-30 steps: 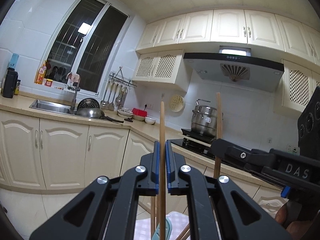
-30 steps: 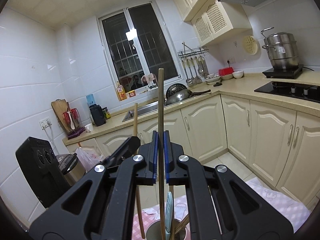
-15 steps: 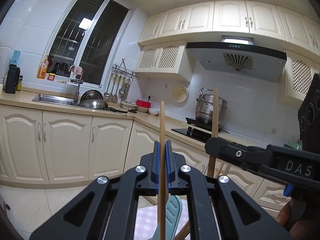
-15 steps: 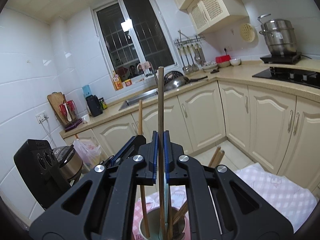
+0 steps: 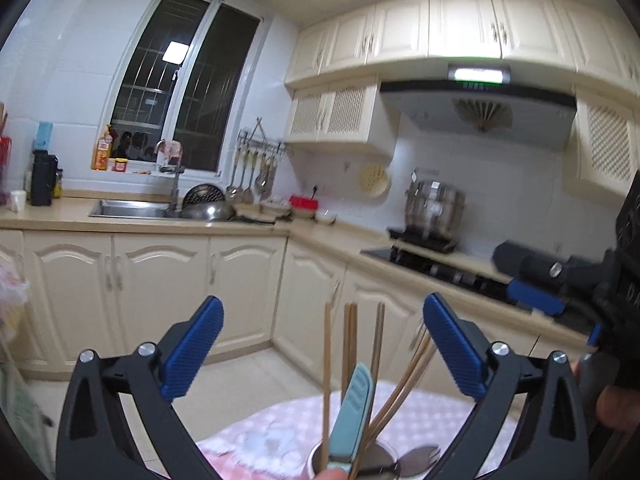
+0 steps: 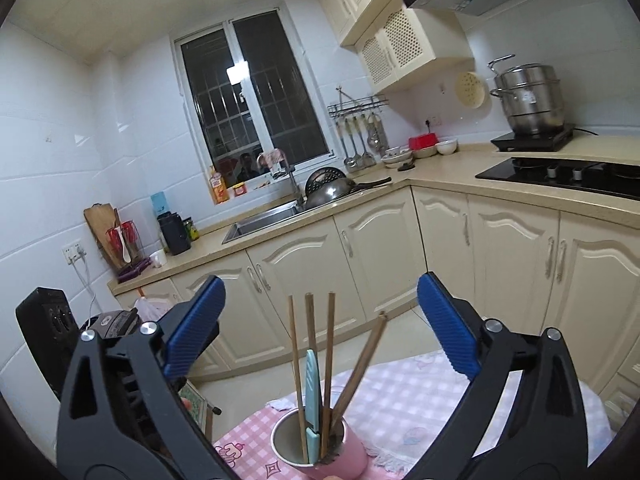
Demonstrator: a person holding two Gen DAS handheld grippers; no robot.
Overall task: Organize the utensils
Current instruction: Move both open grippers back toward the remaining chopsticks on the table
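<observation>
Chopsticks [image 6: 329,344] and knife [image 6: 311,394] upright in cup [image 6: 344,450], cup on tablecloth [image 6: 416,400], counter [image 6: 280,220] behind

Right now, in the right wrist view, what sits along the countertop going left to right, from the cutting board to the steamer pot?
Cutting board → black kettle → sink → wok → stacked bowls → red box → steamer pot.

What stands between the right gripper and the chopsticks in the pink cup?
Nothing visible does. The right gripper, its jaws opening, faces the chopsticks in the pink cup with only air between; a teal utensil shares the cup.
</observation>
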